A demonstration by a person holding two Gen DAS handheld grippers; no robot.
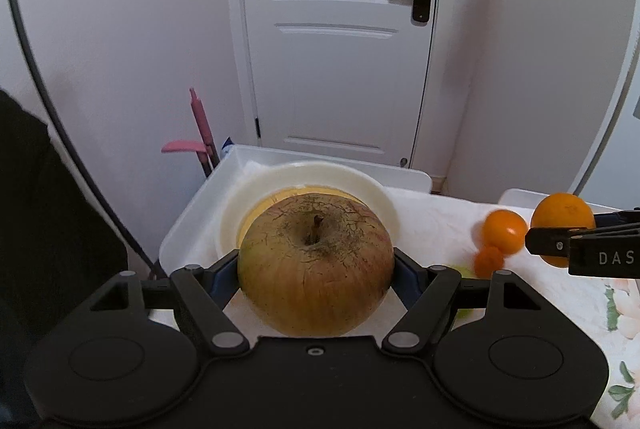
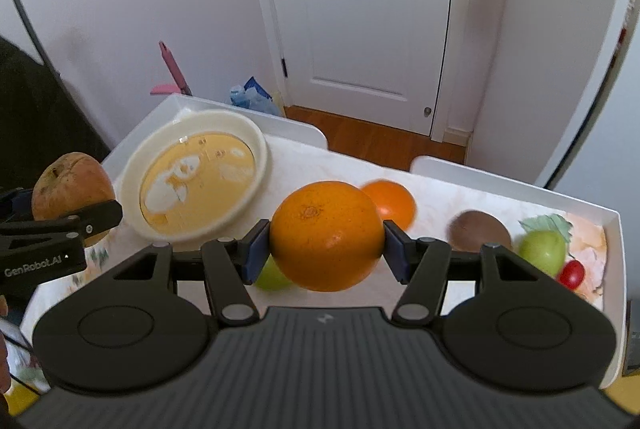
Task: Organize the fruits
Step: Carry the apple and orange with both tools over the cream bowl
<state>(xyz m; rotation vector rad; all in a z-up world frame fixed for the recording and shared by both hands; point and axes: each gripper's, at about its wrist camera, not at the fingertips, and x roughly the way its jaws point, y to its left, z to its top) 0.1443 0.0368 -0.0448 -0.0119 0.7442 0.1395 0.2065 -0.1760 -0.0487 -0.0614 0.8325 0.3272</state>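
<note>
- The left gripper [image 1: 316, 269] is clamping a large russet-brown apple [image 1: 316, 265] between its blue pads, stem end facing up; the apple is sitting clear of the table, just in front of the plate [image 1: 256, 185].
- The right gripper [image 2: 326, 245] is squeezing a big orange [image 2: 326, 235] across its widest part, also off the surface.
- The cream plate with a yellow centre is lying empty at the tray's [image 2: 612, 229] far left corner, and it looks like the likely destination for both fruits.
- Still lying on the tray are a smaller orange fruit [image 2: 394, 203], a brown kiwi-like fruit [image 2: 478, 229], a green apple [image 2: 542, 251], a red cherry tomato [image 2: 572, 273], and another green fruit [image 2: 272, 275] partly hidden under the held orange.
- To do this carry well, keep both fruits level and the two grippers apart, since they are sharing a path toward the plate.
- Bring the apple over the plate's far side first, leaving room beside it for the orange.
- Lower each fruit until it is resting on the plate before easing the pads off; round fruit rolls if dropped.
</note>
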